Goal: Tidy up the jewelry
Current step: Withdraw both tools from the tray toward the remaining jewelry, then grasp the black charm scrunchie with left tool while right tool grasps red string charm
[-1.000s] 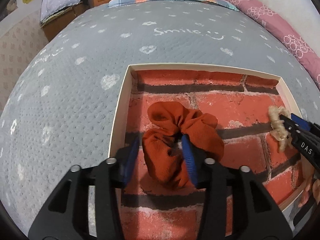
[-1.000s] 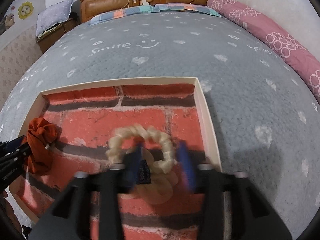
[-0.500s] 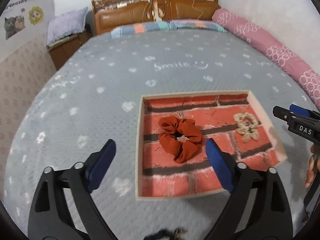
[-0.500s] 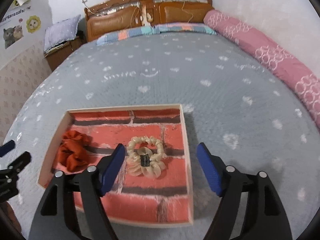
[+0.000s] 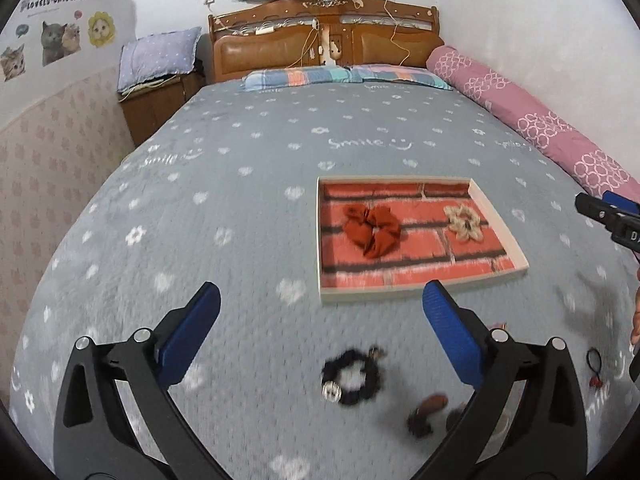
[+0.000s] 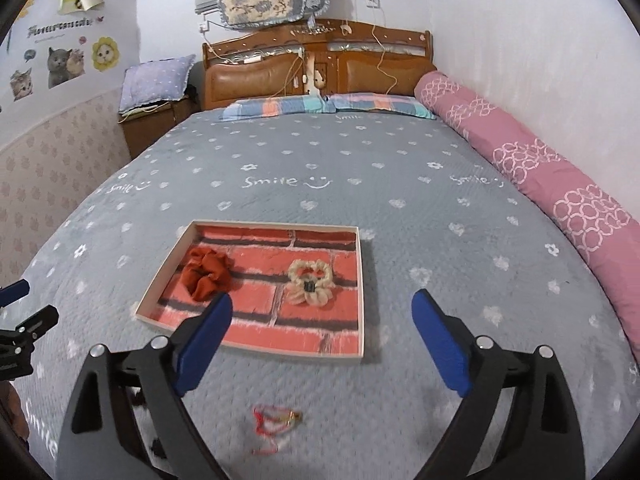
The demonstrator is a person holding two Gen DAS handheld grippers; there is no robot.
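Scrunchies in tray (image 6: 362, 292): one rust (image 6: 206, 274), one cream (image 6: 311, 282); two total.

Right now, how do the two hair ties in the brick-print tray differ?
The rust scrunchie is dark orange and plain; the cream scrunchie is pale and has a small dark tag. The rust one lies bunched toward the tray's left, the cream one lies open toward its right. Both lie loose inside the tray.

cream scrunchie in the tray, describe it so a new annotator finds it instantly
On the grey bedspread lies a shallow tray lined with red brick print. Two scrunchies sit inside; the cream scrunchie is the one nearer the pink bolster. It is pale and flower-shaped with a small dark tag, unlike the plain rust scrunchie beside it.
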